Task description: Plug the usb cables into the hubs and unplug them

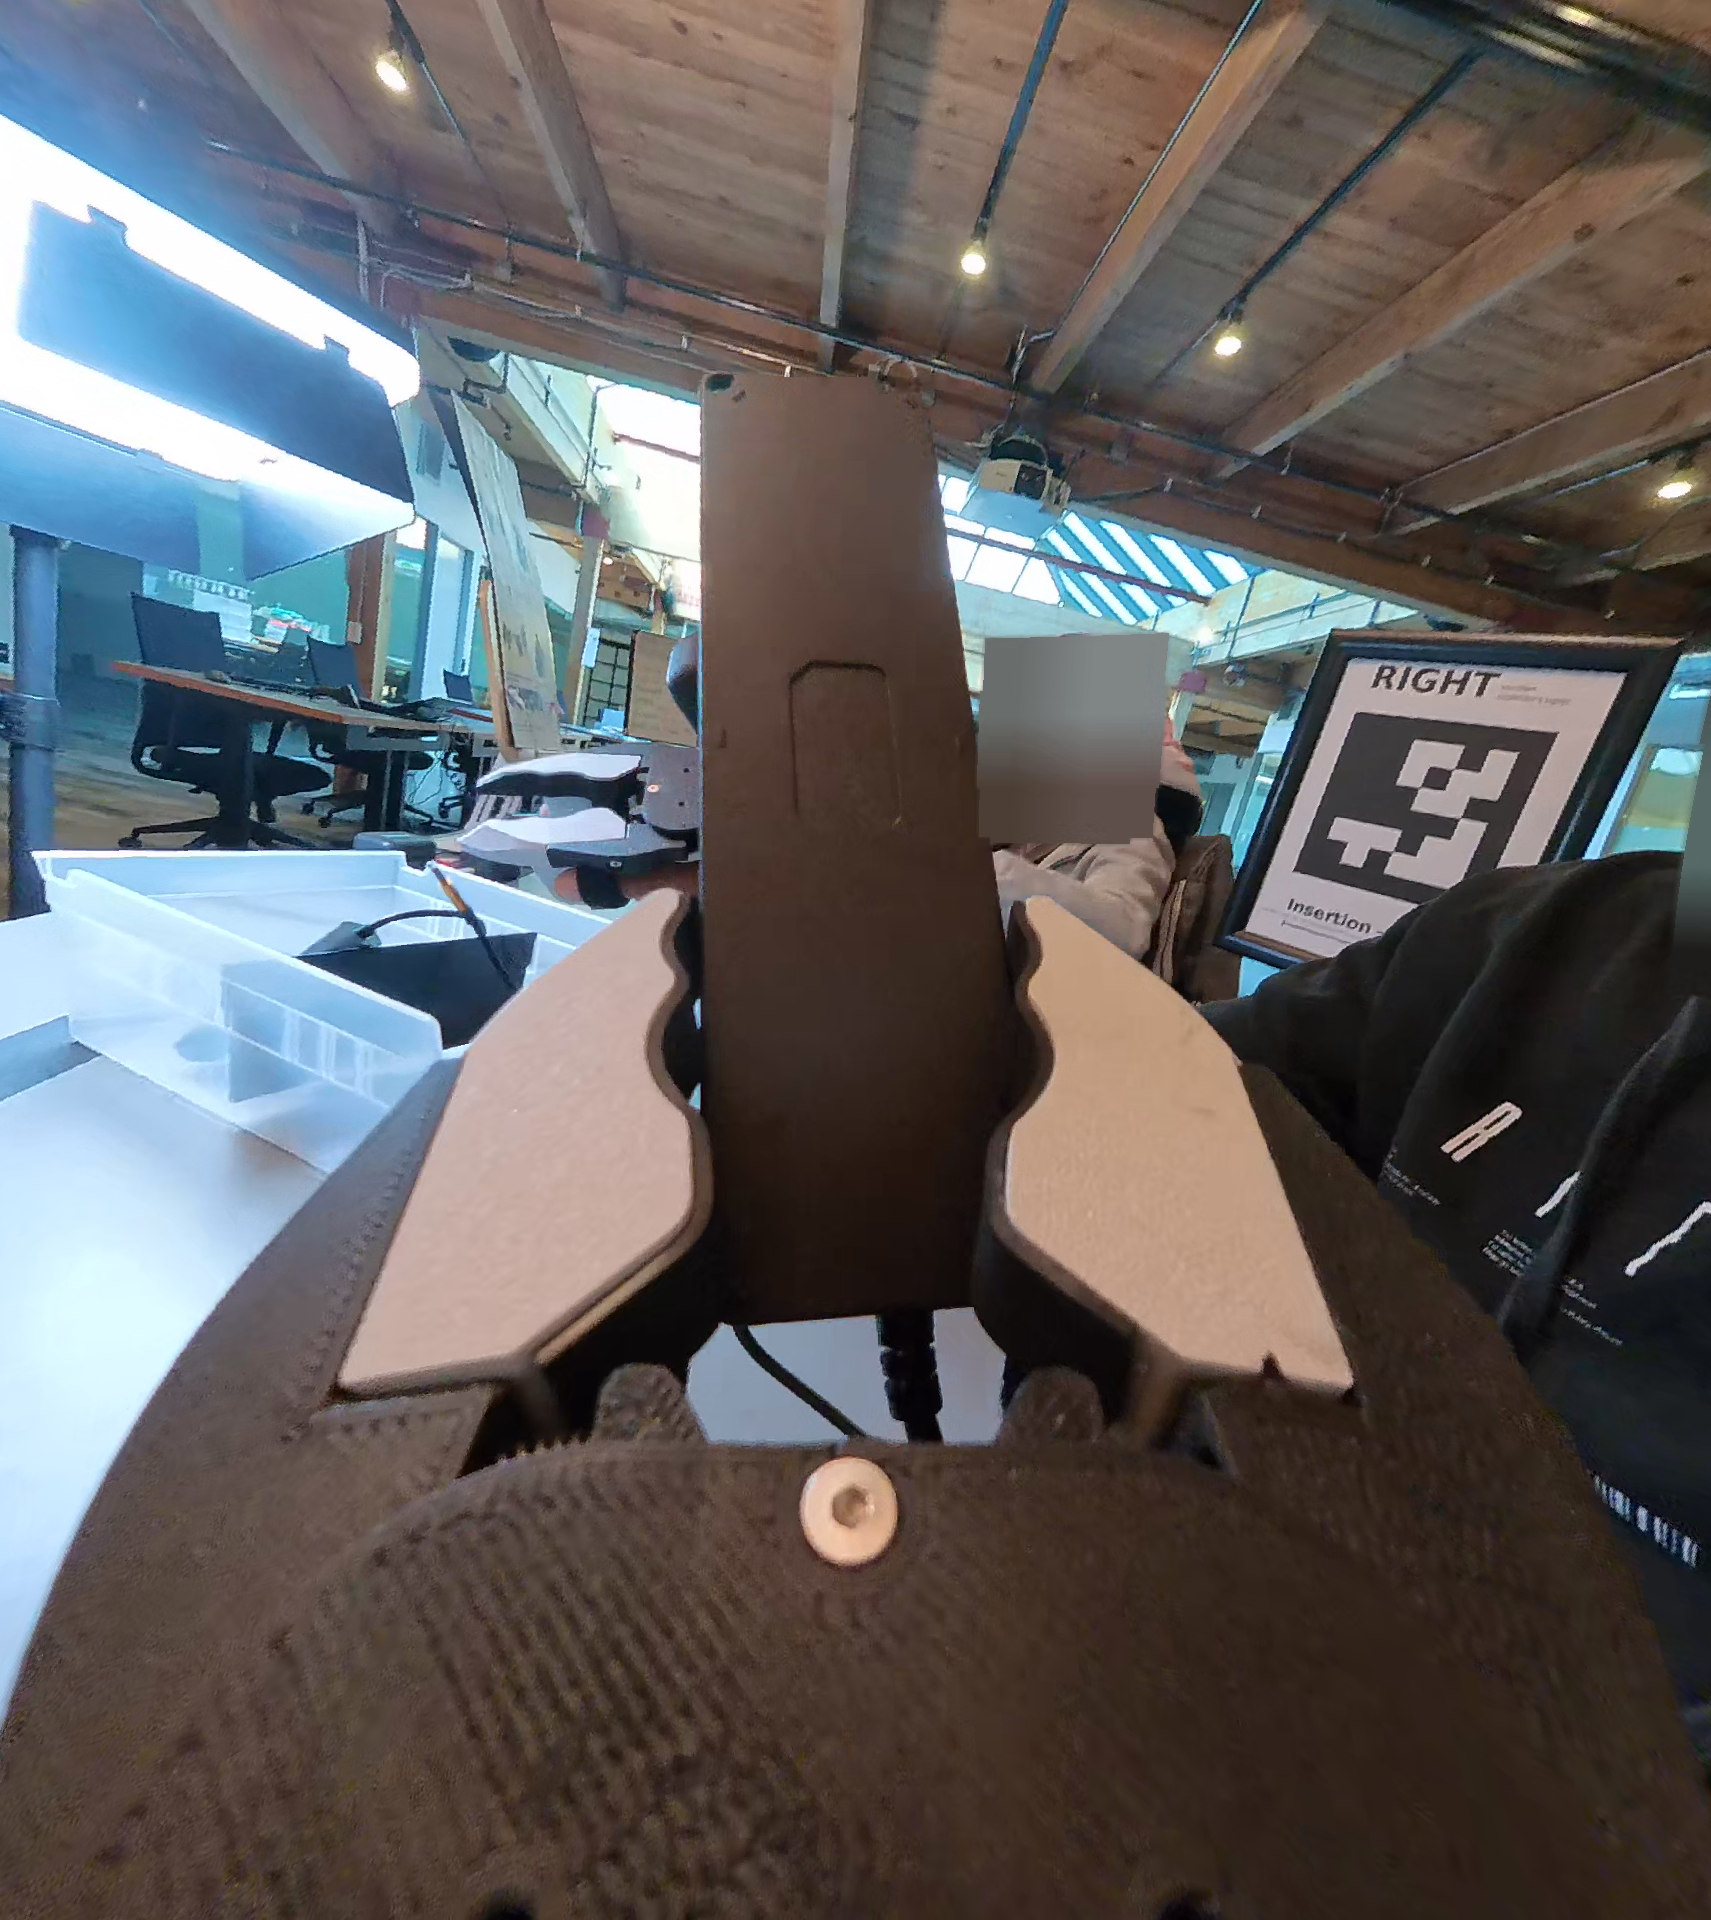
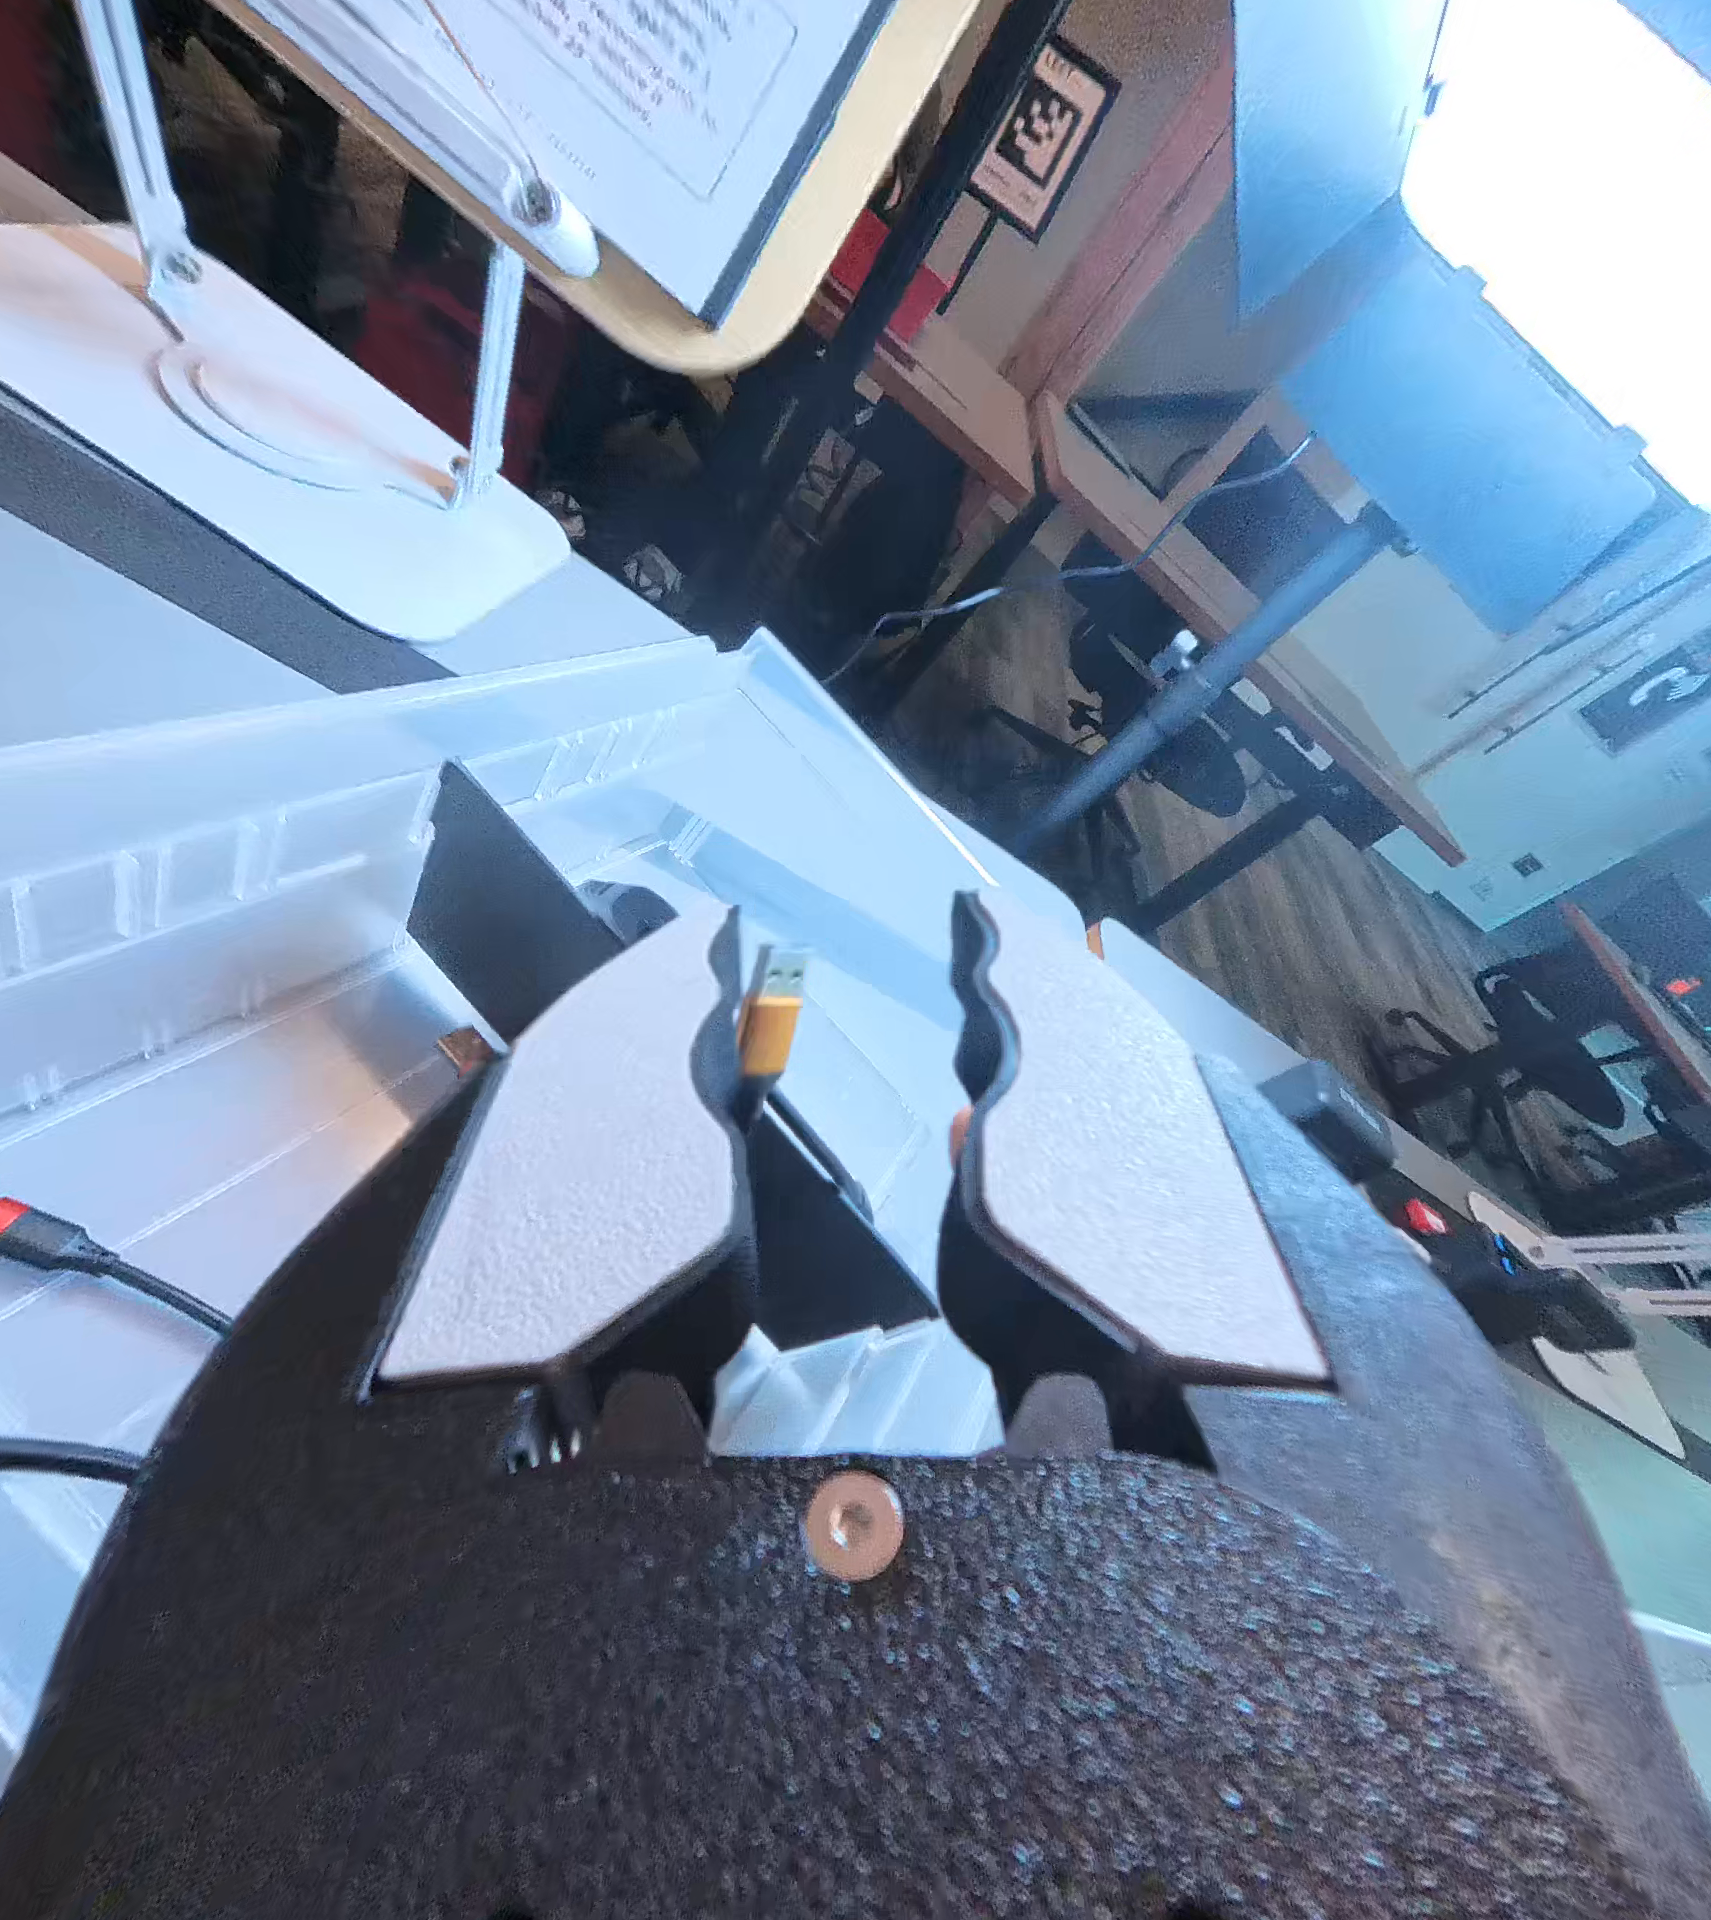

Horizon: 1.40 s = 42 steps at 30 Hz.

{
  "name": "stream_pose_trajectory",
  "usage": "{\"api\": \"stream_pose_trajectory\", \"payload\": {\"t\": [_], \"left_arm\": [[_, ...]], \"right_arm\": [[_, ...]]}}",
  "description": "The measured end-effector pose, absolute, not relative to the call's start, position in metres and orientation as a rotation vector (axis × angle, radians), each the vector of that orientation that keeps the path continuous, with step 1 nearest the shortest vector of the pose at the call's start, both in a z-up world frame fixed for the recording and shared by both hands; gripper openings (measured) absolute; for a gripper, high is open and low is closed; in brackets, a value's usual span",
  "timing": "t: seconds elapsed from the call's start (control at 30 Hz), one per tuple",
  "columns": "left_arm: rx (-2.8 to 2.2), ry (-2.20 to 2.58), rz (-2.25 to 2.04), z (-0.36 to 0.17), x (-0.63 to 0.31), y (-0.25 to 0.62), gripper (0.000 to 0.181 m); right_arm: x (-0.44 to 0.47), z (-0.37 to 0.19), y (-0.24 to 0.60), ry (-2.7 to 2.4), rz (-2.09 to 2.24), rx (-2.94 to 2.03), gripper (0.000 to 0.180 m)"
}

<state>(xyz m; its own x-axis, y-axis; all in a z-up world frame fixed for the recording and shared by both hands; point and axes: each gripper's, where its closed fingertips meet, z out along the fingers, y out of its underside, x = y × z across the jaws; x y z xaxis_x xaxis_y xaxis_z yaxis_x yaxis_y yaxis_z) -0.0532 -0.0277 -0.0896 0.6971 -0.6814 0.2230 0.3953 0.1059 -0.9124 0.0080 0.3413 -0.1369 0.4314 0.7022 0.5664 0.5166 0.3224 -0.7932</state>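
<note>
Our left gripper (image 1: 849, 997) pinches a dark hub (image 1: 830, 831) upright, above the white table (image 1: 51, 1247). Our right gripper (image 2: 846, 997) is spread; the orange USB plug (image 2: 773, 1013) seemingly rests against its left finger, over the clear tray (image 2: 207, 935).

so there's a clear plastic tray (image 1: 238, 997) on a white table (image 1: 51, 1299), left side, nearer than a big glowing light panel (image 1: 155, 343) on a dark pole (image 1: 35, 727). far right there's a black-framed sign (image 1: 1433, 800) with a blocky black-and-white marker. wooden beam ceiling (image 1: 1142, 156) overhead with small spot bulbs. desks and black office chairs (image 1: 207, 769) sit way back on the left. the other view shows a white stand base (image 2: 311, 416) beyond the tray, holding up a wood-edged board (image 2: 685, 156).
</note>
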Motion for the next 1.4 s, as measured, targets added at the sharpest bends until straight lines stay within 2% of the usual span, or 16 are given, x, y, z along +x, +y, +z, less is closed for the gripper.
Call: {"api": "stream_pose_trajectory", "payload": {"t": [0.07,0.1,0.23,0.4,0.43,0.47,0.5,0.7,0.9,1.13,1.3,1.4], "left_arm": [[-1.22,0.276,-0.822,-0.089,-0.053,-0.028,0.056],[-1.22,0.277,-0.826,-0.09,-0.053,-0.027,0.056],[-1.216,0.28,-0.847,-0.092,-0.048,-0.025,0.056],[-1.264,0.317,-0.855,-0.104,-0.031,-0.016,0.056],[-1.3,0.335,-0.847,-0.111,-0.026,-0.013,0.056],[-1.344,0.362,-0.828,-0.119,-0.02,-0.01,0.056],[-1.374,0.393,-0.801,-0.125,-0.016,-0.009,0.056],[-1.706,0.576,-0.39,-0.167,-0.014,0.003,0.054],[-1.895,0.634,-0.166,-0.197,-0.004,0.018,0.064],[-1.694,0.474,-0.348,-0.159,-0.021,0.013,0.063],[-1.615,0.413,-0.377,-0.142,-0.04,0.006,0.063],[-1.609,0.443,-0.34,-0.142,-0.035,0.007,0.063]], "right_arm": [[0.004,-0.115,0.324,-1.192,0.273,-1.284,0.055],[-0.001,-0.101,0.305,-1.195,0.397,-1.239,0.057],[-0.017,-0.053,0.166,-1.362,1.3,-0.99,0.053],[-0.027,-0.073,0.023,-1.694,1.87,-0.87,0.074],[-0.031,-0.079,0.003,-1.741,1.883,-0.862,0.074],[-0.035,-0.083,-0.008,-1.754,1.85,-0.844,0.056],[-0.038,-0.081,-0.013,-1.735,1.822,-0.802,0.055],[-0.026,-0.115,-0.011,-2.094,1.378,-0.723,0.055],[-0.03,-0.153,-0.028,-2.214,0.989,-0.7,0.055],[-0.031,-0.111,-0.005,-2.022,1.238,-0.749,0.063],[-0.016,-0.153,0.026,-2.242,0.997,-0.751,0.056],[-0.021,-0.173,0.015,-2.284,0.92,-0.707,0.043]]}}
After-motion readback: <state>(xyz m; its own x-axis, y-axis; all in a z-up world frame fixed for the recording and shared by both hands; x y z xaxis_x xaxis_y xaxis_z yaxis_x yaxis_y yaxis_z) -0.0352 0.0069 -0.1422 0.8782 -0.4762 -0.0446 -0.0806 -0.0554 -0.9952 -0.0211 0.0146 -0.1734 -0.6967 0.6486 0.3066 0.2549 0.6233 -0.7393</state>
